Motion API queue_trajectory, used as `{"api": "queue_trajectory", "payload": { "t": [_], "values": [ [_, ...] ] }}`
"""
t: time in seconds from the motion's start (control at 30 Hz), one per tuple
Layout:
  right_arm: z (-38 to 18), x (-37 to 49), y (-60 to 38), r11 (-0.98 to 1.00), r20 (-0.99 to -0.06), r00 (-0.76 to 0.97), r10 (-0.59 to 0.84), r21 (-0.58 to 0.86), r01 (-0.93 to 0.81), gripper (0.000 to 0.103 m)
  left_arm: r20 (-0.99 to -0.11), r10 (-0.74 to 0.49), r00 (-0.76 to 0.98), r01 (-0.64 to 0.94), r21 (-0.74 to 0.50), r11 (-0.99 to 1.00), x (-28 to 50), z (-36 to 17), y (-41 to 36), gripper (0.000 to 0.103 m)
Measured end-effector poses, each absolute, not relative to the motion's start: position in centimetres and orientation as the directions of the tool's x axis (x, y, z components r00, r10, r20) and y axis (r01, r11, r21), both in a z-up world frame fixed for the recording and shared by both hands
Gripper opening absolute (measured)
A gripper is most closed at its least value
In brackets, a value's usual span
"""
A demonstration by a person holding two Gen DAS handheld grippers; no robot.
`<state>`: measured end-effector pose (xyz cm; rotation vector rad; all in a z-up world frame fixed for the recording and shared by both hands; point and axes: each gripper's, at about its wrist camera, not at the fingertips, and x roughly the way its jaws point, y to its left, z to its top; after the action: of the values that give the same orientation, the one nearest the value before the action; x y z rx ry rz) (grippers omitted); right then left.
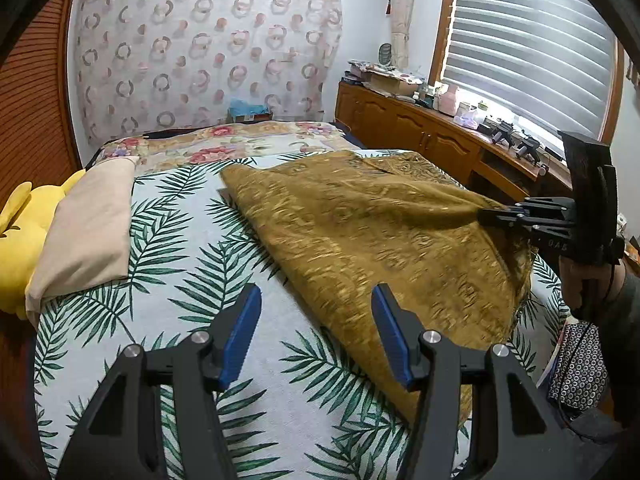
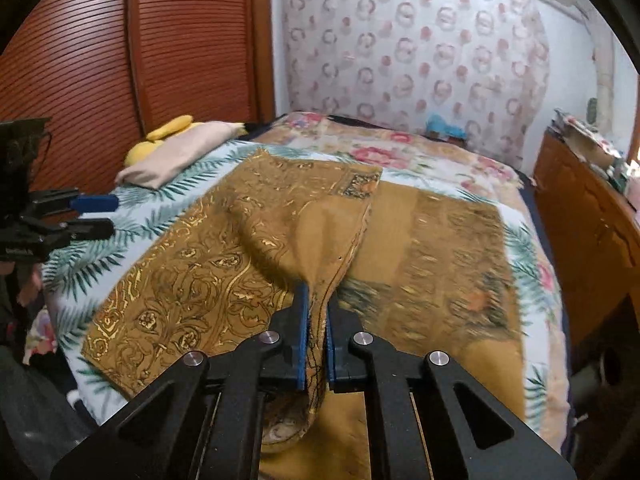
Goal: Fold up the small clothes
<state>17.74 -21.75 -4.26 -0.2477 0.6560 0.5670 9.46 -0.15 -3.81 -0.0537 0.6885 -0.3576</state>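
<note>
Our right tongs (image 2: pixel 317 320) pinch an edge of the mustard-gold patterned cloth (image 2: pixel 192 264), lifting it off the palm-leaf bedspread (image 1: pixel 192 264) to fold it over; our left tongs (image 1: pixel 316 336), spread and empty, hover beside it

Mustard-gold cloth (image 2: pixel 192 276), ornate scrollwork print. Bedsheet (image 1: pixel 180 256) white with green palm fronds. Beige pillow (image 1: pixel 88 232); yellow plush (image 1: pixel 16 248). Curtain (image 1: pixel 208 48) pale, pink-brown rings. Gripper pads (image 1: pixel 242 336) blue.
</note>
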Motion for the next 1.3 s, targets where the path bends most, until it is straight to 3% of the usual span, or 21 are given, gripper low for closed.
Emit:
{"api": "queue_trajectory", "payload": {
  "t": [0.53, 0.8, 1.0, 1.07, 1.1, 1.3],
  "values": [
    [-4.1, 17.0, -30.7, 0.913, -0.636, 0.735, 0.236, -0.114, -0.392, 0.004, -0.61, -0.355, 0.709, 0.331, -0.157, 0.931, 10.3, -3.3, -1.9, 0.056],
    [-5.7, 17.3, -32.2, 0.919, -0.677, 0.698, 0.234, -0.079, -0.386, 0.005, -0.615, -0.349, 0.707, 0.335, -0.143, 0.931, 10.8, -3.3, -2.7, 0.056],
    [-3.8, 17.1, -31.9, 0.918, -0.645, 0.725, 0.241, -0.092, -0.387, 0.017, -0.616, -0.346, 0.707, 0.336, -0.138, 0.932, 11.0, -3.2, -2.9, 0.056],
    [-3.0, 17.4, -32.0, 0.917, -0.632, 0.734, 0.248, -0.091, -0.389, 0.04, -0.618, -0.347, 0.705, 0.339, -0.135, 0.931, 11.4, -3.2, -3.0, 0.056],
    [-2.7, 17.6, -32.0, 0.917, -0.625, 0.741, 0.246, -0.097, -0.387, 0.044, -0.619, -0.345, 0.705, 0.338, -0.134, 0.931, 11.7, -3.1, -3.1, 0.056],
    [-1.8, 20.7, -30.7, 0.902, -0.63, 0.734, 0.255, -0.117, -0.414, 0.048, -0.629, -0.339, 0.7, 0.344, -0.12, 0.931, 14.0, -3.4, -3.5, 0.056]
  ]
}}
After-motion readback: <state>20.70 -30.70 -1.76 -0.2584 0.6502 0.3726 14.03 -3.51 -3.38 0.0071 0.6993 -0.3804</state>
